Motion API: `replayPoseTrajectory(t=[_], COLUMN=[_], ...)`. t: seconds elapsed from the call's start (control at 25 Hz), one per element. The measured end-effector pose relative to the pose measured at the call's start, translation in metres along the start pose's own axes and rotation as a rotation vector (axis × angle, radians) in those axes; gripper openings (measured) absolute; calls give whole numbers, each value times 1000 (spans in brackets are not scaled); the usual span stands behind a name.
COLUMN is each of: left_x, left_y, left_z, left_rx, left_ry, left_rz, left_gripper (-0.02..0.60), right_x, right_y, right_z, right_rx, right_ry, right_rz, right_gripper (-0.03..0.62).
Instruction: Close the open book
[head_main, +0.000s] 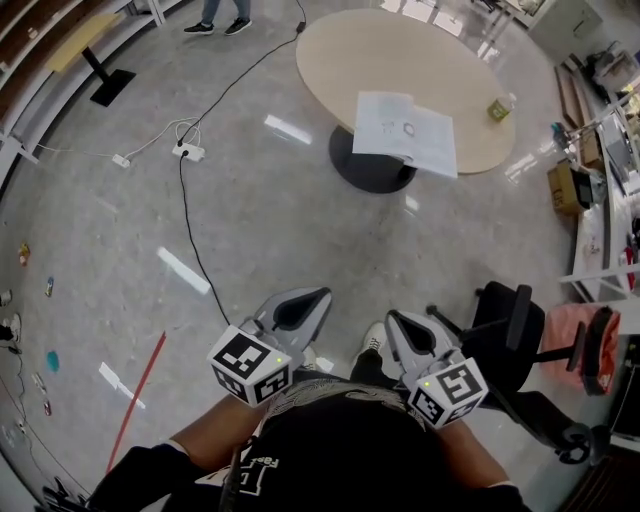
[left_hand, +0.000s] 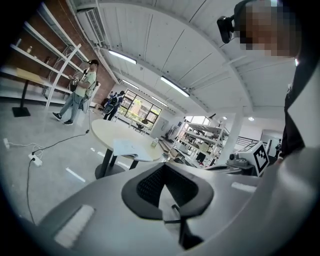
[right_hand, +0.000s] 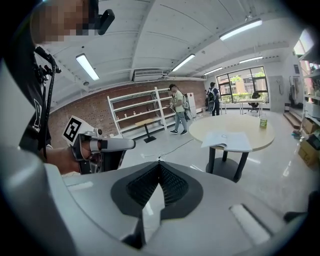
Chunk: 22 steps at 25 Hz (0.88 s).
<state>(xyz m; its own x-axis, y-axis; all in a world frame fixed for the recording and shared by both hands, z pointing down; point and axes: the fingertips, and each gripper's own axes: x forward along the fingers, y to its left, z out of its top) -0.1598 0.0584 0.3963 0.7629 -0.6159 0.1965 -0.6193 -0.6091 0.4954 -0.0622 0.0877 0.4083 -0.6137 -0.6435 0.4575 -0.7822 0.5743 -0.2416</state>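
The open book (head_main: 405, 130) lies at the tabletop's (head_main: 400, 55) near edge, overhanging it. The left hand-held gripper (head_main: 320, 294) and right hand-held gripper (head_main: 393, 317) are each pressed together, empty, well apart from the tabletop.

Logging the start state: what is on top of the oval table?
On the oval table lie an open book, overhanging its near edge, and a small greenish container by the rim beyond it. The tabletop under the book is covered.
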Motion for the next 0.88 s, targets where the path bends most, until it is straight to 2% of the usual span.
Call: replayPoseTrajectory(t=[0.2, 0.4, 0.52, 0.68, 0.88], left_x=[21, 63, 102, 160, 230], left_y=[9, 8, 0, -10, -28], left_z=[15, 21, 27, 39, 47], left_rx=[11, 18, 19, -26, 38], left_ry=[-19, -11, -2, 0, 59], left_rz=[40, 82, 94, 105, 128], left_gripper=[5, 5, 5, 5, 5], right_x=[3, 7, 6, 2, -7], right_y=[-25, -66, -103, -161, -228], right_z=[13, 22, 32, 49, 66], right_rx=[-24, -27, -16, 0, 42], right_ry=[-9, -17, -29, -52, -100], right_rz=[21, 63, 90, 117, 139], right_gripper=[8, 8, 8, 8, 8])
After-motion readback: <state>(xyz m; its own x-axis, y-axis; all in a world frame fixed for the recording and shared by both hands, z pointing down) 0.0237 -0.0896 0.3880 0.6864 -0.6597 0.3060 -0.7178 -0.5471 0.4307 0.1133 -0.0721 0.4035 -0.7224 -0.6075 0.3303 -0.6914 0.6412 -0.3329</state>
